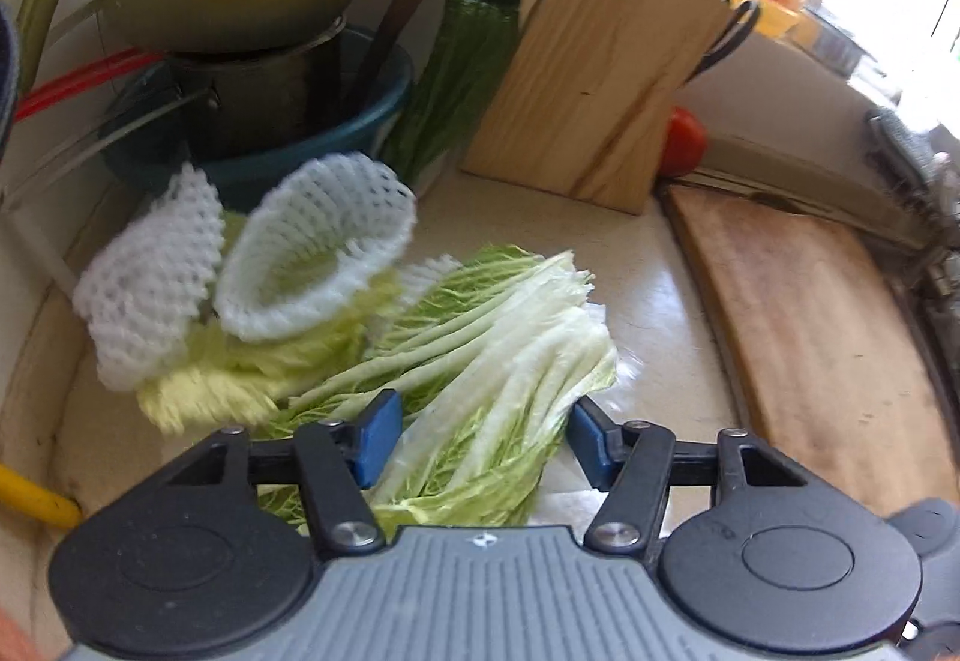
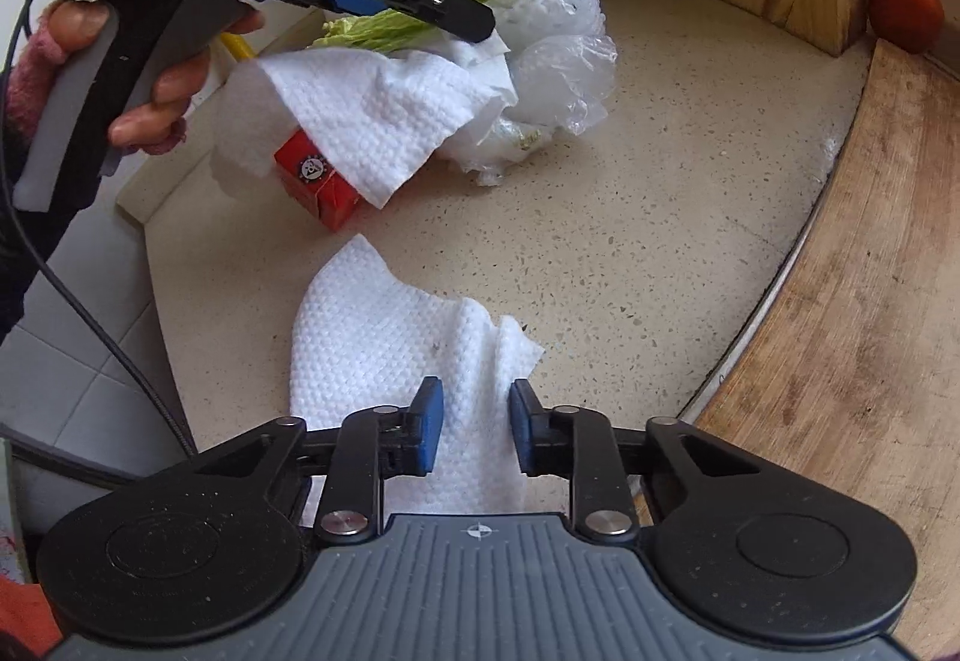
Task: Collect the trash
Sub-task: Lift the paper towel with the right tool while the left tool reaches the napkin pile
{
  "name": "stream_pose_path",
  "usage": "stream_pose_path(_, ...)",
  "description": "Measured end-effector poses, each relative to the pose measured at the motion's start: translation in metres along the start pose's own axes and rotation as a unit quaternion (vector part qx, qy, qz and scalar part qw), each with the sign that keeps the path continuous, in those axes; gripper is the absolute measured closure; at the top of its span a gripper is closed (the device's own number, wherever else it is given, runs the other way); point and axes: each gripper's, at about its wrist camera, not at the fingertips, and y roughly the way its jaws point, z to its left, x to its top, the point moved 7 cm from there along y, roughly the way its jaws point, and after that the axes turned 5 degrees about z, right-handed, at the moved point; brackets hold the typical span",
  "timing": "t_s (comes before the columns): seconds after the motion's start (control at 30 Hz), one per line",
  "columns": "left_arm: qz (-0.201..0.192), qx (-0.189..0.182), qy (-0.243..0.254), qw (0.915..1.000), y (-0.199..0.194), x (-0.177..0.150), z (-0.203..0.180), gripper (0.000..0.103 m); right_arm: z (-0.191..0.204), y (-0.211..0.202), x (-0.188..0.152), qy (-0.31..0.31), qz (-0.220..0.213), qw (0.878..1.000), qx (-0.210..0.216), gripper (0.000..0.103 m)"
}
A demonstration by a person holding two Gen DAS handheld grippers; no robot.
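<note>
The left tool [image 1: 477, 442] is seen at medium width, its blue pads flanking the cabbage leaves [image 1: 480, 361] without visibly pressing them; the leaves are lifted above the speckled tabletop [image 2: 630, 217]. Two white foam nets [image 1: 240, 277] lie against the leaf tips, just before a stack of bowls [image 1: 252, 78]. The right tool [image 2: 476, 433] is narrowed about a raised fold of the near paper towel [image 2: 384, 337], which lies flat close to the tabletop's left edge. A second paper towel [image 2: 372, 120] is draped over a red carton [image 2: 321, 184], beside crumpled clear plastic [image 2: 558, 60]. Bare tabletop is left between this heap and the wooden cutting board [image 2: 870, 301] along the right. A knife block [image 1: 600, 78] and a tomato [image 2: 906, 6] occupy the far corner.
</note>
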Motion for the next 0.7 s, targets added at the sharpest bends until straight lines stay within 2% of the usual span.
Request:
stream_pose_path(0.13, 0.004, -0.090, -0.045, 0.9949, -0.024, -0.025, -0.016, 0.050, -0.009, -0.008, -0.003, 0.030, -0.002, 0.999, 0.030, 0.079)
stream_pose_path(0.17, 0.002, -0.109, -0.053, 0.9926, -0.031, -0.029, -0.018, 0.060, -0.011, -0.011, -0.003, 0.037, -0.005, 0.999, 0.037, 0.079)
stream_pose_path(0.2, 0.000, -0.121, -0.063, 0.9907, -0.036, -0.032, -0.019, 0.065, -0.014, -0.013, -0.003, 0.045, -0.008, 0.998, 0.043, 0.080)
stream_pose_path(0.23, -0.006, -0.118, -0.074, 0.9903, -0.039, -0.033, -0.017, 0.065, -0.017, -0.015, -0.003, 0.049, -0.010, 0.998, 0.044, 0.081)
stream_pose_path(0.33, -0.018, -0.010, -0.071, 0.9973, -0.036, -0.036, -0.005, 0.065, -0.027, -0.018, -0.004, 0.055, -0.011, 0.998, 0.032, 0.081)
stream_pose_path(0.37, -0.014, 0.009, -0.072, 0.9973, -0.035, -0.039, -0.002, 0.065, -0.030, -0.019, -0.004, 0.057, -0.012, 0.998, 0.029, 0.081)
stream_pose_path(0.4, -0.015, 0.004, -0.074, 0.9971, -0.036, -0.042, -0.003, 0.065, -0.032, -0.022, -0.004, 0.055, -0.014, 0.998, 0.024, 0.081)
stream_pose_path(0.43, -0.018, -0.019, -0.073, 0.9970, -0.040, -0.046, -0.008, 0.065, -0.033, -0.025, -0.004, 0.052, -0.017, 0.998, 0.018, 0.081)
stream_pose_path(0.5, -0.021, -0.059, -0.062, 0.9961, -0.051, -0.053, -0.025, 0.058, -0.037, -0.030, -0.006, 0.053, -0.023, 0.998, 0.015, 0.081)
stream_pose_path(0.53, -0.024, -0.067, -0.054, 0.9960, -0.057, -0.057, -0.035, 0.054, -0.038, -0.029, -0.006, 0.055, -0.022, 0.998, 0.017, 0.081)
stream_pose_path(0.57, -0.025, -0.067, -0.044, 0.9965, -0.061, -0.061, -0.044, 0.042, -0.037, -0.028, -0.009, 0.056, -0.019, 0.998, 0.020, 0.081)
stream_pose_path(0.6, -0.025, -0.062, -0.034, 0.9972, -0.064, -0.066, -0.049, 0.038, -0.037, -0.026, -0.012, 0.055, -0.015, 0.998, 0.023, 0.080)
stream_pose_path(0.67, -0.018, -0.052, -0.016, 0.9984, -0.069, -0.075, -0.057, 0.038, -0.034, -0.019, -0.016, 0.056, -0.007, 0.998, 0.030, 0.072)
stream_pose_path(0.7, -0.013, -0.053, -0.014, 0.9984, -0.071, -0.080, -0.059, 0.038, -0.032, -0.018, -0.017, 0.054, -0.003, 0.998, 0.035, 0.071)
